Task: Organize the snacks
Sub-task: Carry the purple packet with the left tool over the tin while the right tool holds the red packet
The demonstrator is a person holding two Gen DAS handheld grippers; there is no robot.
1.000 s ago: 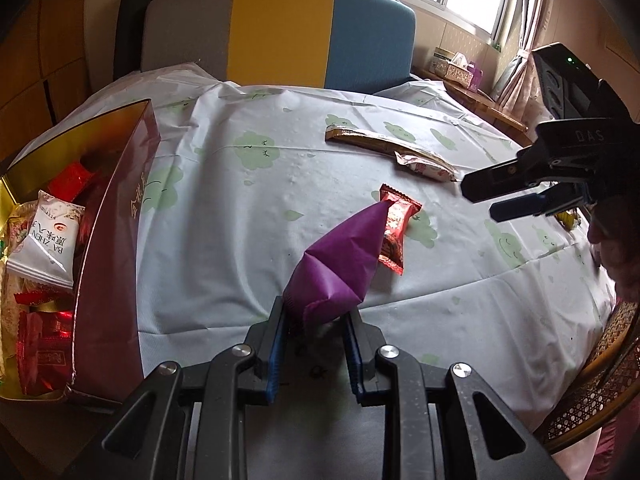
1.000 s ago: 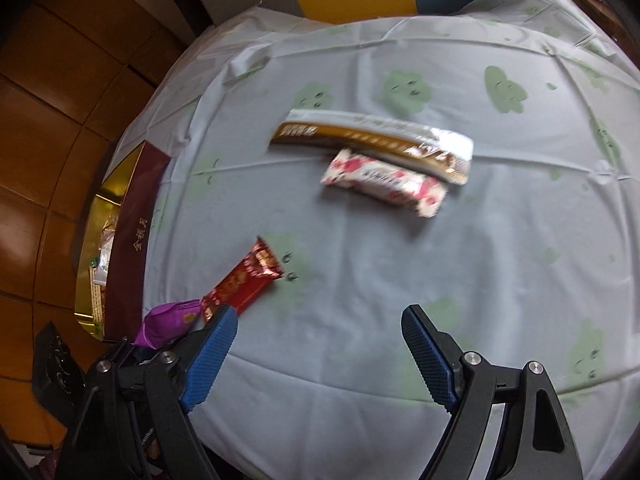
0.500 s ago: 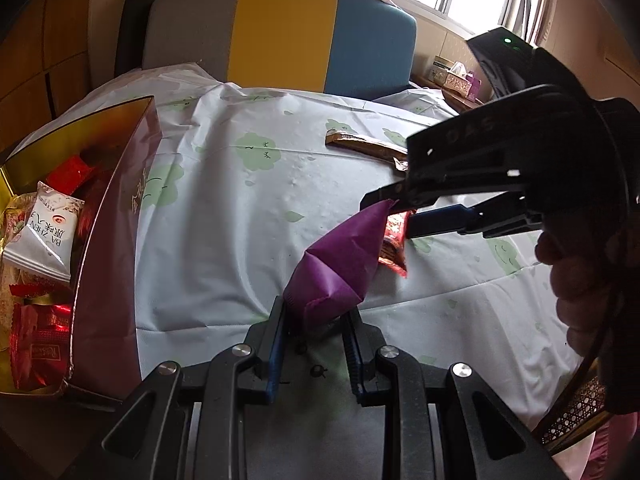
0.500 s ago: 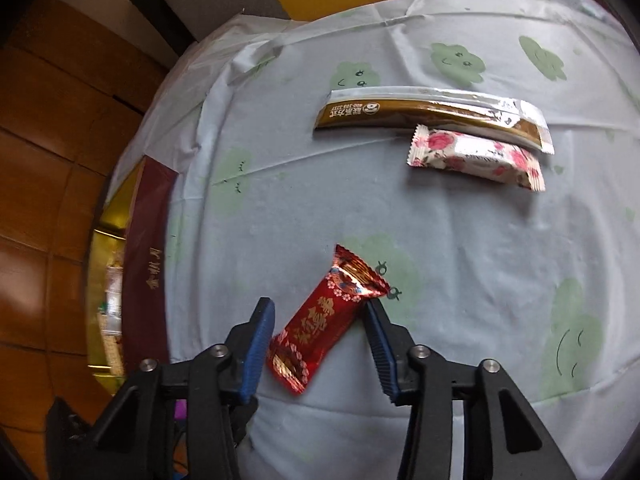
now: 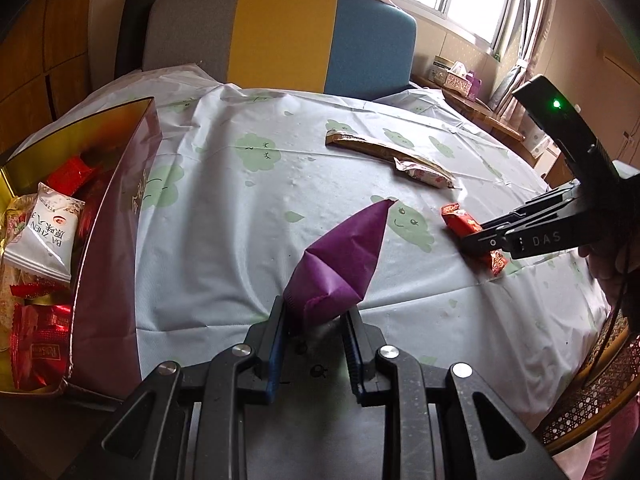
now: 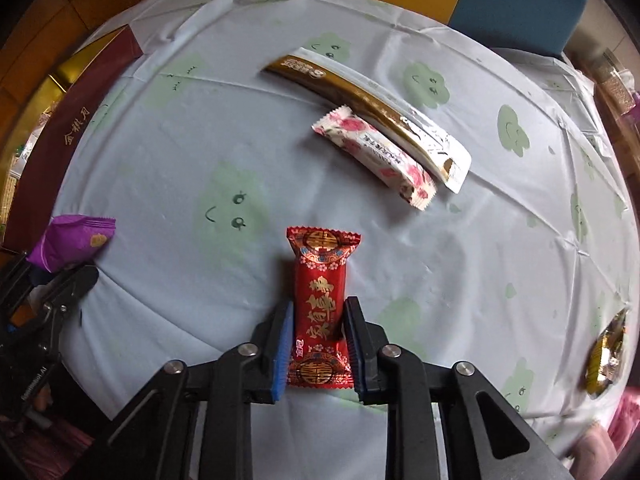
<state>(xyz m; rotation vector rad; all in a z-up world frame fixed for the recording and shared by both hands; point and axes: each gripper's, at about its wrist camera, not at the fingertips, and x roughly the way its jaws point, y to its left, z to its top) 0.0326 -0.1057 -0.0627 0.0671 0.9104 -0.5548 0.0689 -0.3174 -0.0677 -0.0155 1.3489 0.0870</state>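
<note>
The right gripper (image 6: 316, 336) is now pinching the red candy (image 6: 320, 304), its jaws pressed against both long sides of the wrapper; a second ago they were spread wide above the table (image 6: 500, 280) with nothing between them. The candy is lying flat on the table, its far end projecting beyond the jaws. The left gripper (image 5: 314, 324) is unchanged, its jaws pinching the purple packet (image 5: 340, 264) above the table's near edge. The box (image 5: 116, 240) is sitting at the left, already holding snacks. Judgement: both grippers are now loaded, so transfer to the box is the likely next step. The gold bar (image 6: 368, 108) and floral bar (image 6: 376, 156) are still waiting on the table.
</note>
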